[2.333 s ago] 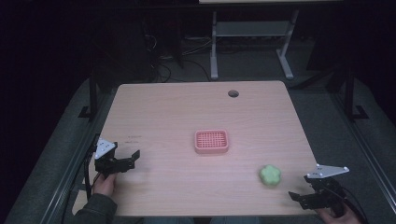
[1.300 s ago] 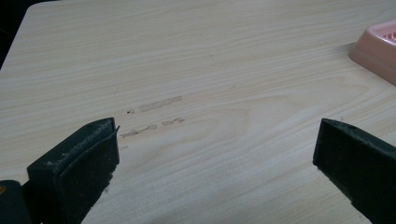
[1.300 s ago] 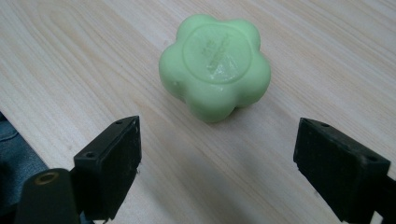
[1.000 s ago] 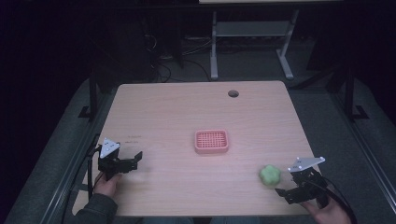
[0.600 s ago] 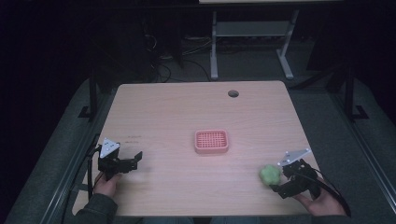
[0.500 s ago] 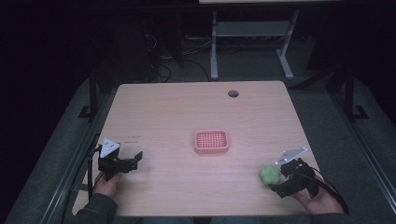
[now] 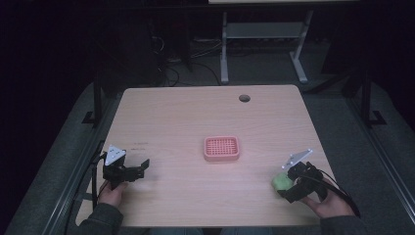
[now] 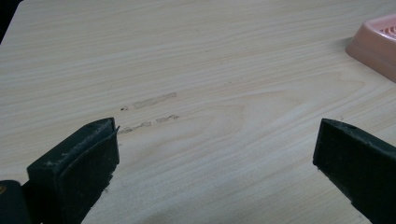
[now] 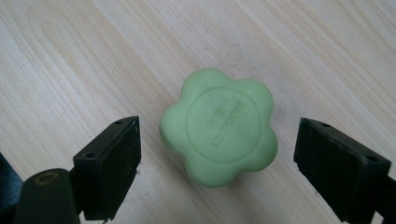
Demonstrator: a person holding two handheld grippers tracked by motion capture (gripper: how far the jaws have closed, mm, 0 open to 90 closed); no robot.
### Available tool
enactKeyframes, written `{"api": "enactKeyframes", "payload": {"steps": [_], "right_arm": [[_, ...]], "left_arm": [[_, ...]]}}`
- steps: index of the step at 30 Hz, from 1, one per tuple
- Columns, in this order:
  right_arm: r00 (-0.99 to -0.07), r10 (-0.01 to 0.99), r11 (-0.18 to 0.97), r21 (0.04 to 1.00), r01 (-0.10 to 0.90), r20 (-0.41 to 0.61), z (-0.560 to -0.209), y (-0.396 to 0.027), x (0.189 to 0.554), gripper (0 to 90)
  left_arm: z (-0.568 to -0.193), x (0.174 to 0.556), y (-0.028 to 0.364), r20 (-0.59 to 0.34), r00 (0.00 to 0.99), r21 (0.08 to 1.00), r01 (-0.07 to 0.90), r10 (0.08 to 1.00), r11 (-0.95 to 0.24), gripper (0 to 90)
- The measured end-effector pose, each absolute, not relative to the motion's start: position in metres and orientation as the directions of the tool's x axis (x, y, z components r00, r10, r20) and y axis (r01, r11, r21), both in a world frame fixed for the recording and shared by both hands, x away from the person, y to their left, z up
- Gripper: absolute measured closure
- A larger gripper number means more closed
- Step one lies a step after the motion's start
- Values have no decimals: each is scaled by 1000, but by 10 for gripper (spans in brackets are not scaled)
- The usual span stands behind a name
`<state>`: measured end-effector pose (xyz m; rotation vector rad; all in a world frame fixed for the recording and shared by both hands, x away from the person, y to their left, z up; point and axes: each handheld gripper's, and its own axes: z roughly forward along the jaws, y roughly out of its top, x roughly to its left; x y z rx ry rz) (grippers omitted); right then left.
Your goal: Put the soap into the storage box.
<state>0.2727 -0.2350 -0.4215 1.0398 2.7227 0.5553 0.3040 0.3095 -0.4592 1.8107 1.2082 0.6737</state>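
High view: one pale wooden desk [image 7: 195,112], one pink slotted plastic tray [image 7: 221,148], one green flower-shaped soap [image 7: 281,182] at the right gripper [image 7: 292,185].

Left gripper view: left gripper [image 8: 215,163] fingers released, spread over bare desk.

Right gripper view: fingers released, soap flat between them, untouched, embossed face up; no long axis.

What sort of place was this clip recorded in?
Likely a dim lab or workshop set up for recording: a bare wooden table with a cable hole, loose cables on the floor, and a metal desk frame behind.

pink tray [image 8: 376,44] cropped — soap lettering [image 9: 227,122] illegible
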Motion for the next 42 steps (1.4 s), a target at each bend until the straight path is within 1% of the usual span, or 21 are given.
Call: {"api": "enactKeyframes", "payload": {"steps": [9,32,35,37,42], "right_arm": [[-754,655,705,387,594,-36,-421,-227,280,145],[-770,638,739,305,601,-29,-434,-214,294,156],[-772,634,743,303,597,-35,-433,-213,294,163],[-776,630,747,305,591,-37,-432,-213,294,194],[-771,635,741,312,595,-36,-430,-215,294,187]], "left_arm": [[-459,304,310,-10,396,861,470,918,-193,0],[-458,304,311,-12,394,863,468,919,-189,0],[-458,303,311,-14,392,862,472,920,-188,0],[-458,304,311,-14,394,863,469,919,-188,0],[-459,303,310,-11,396,863,468,918,-192,0]]}}
